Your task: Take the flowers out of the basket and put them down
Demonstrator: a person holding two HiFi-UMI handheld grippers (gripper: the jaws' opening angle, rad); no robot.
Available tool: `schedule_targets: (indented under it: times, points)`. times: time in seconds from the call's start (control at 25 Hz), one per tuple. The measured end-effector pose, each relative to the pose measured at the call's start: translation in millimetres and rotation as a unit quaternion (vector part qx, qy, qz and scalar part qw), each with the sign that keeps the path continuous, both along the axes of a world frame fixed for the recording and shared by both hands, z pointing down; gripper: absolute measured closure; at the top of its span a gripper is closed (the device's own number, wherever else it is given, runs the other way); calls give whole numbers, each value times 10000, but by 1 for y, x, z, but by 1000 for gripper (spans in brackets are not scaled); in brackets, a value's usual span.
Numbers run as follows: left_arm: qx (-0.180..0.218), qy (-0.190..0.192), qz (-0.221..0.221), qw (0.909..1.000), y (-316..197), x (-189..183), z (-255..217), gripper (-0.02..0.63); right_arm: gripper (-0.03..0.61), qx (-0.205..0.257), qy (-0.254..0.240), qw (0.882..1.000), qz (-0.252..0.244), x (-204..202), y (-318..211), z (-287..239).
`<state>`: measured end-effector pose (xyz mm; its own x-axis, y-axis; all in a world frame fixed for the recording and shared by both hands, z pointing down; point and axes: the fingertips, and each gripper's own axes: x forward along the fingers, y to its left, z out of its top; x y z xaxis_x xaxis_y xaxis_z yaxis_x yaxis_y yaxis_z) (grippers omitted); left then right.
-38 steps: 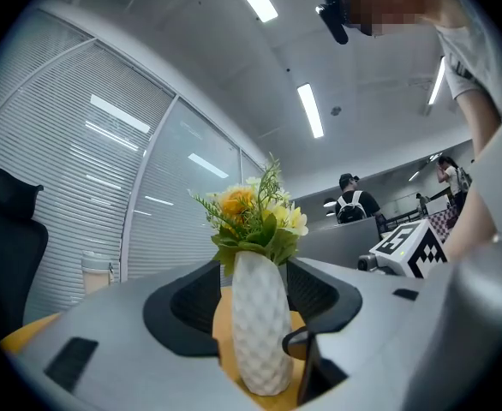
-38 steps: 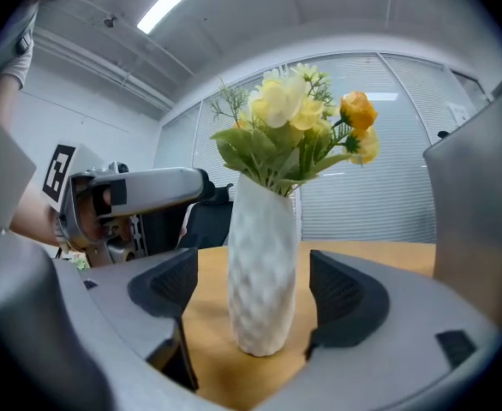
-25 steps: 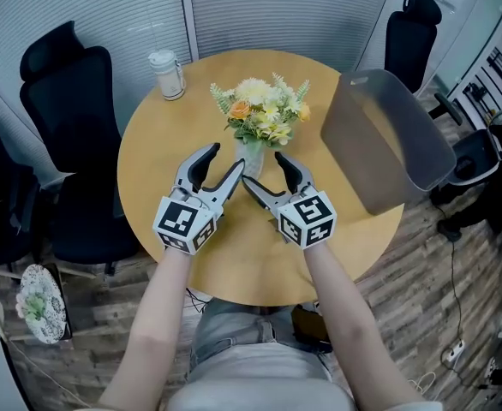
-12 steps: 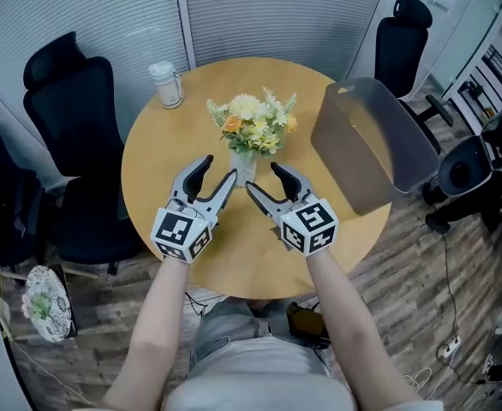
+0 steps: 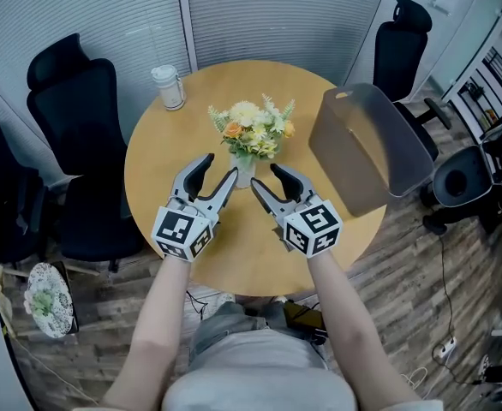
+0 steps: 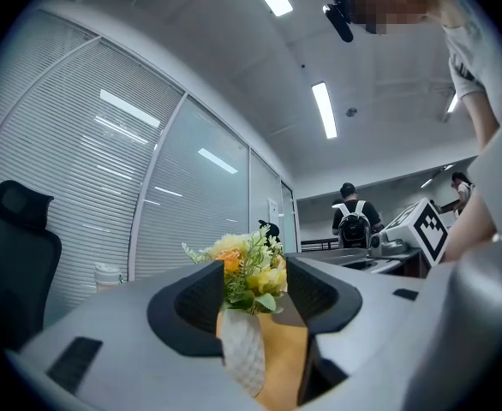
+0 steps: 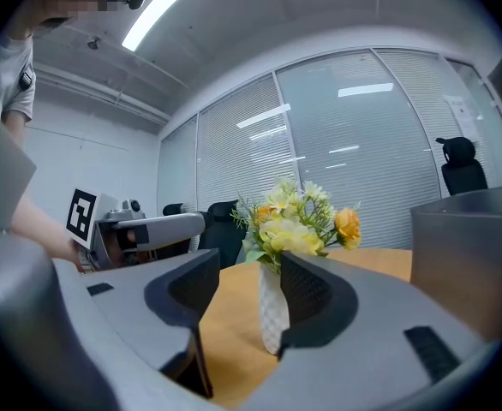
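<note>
Wood tbl (image 5: pixel 161 165): flowers (image 5: pixel 251 131), basket (image 5: pixel 367 148), jar (image 5: pixel 169 88).

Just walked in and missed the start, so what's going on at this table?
A person holds a claw in each hand over a round table. The flowers, in a white vase, stand on the table, already out of the grey basket beside them. The left claw and right claw flank the vase, both open. The right one's jaws have just been closing, with nothing pressed between them.
</note>
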<state>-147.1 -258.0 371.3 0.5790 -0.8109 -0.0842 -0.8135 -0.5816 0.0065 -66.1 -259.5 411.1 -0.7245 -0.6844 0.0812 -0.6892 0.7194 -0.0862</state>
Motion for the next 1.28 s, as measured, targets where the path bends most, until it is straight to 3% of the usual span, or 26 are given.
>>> schedule_targets:
  times: [0.24,0.52,0.64,0.92,1.08,1.28]
  points:
    - [93,13,-47,9999,11,14,-12,416,356,-25,-179,9997,167,24,10,-14]
    - [62,42,-232,9997,13,-4,-15,471,414,112,-165,9994,288,20,13,-33]
    - [80,71,-339,9994,16,-10,-20,499,418,128,-256,9990,329,23,17,-42]
    - [101,149,-464,9988,15,-15,-25,557,495,160,-557,9975,407,27,24,-58]
    - [157,174,-510,9984,14,-15,-32,595,549,359,-555,9964,526,29,27,-69]
    - [267,-8,-431,9987,17,-5,-43,607,554,765,-530,9933,689,30,31,-83]
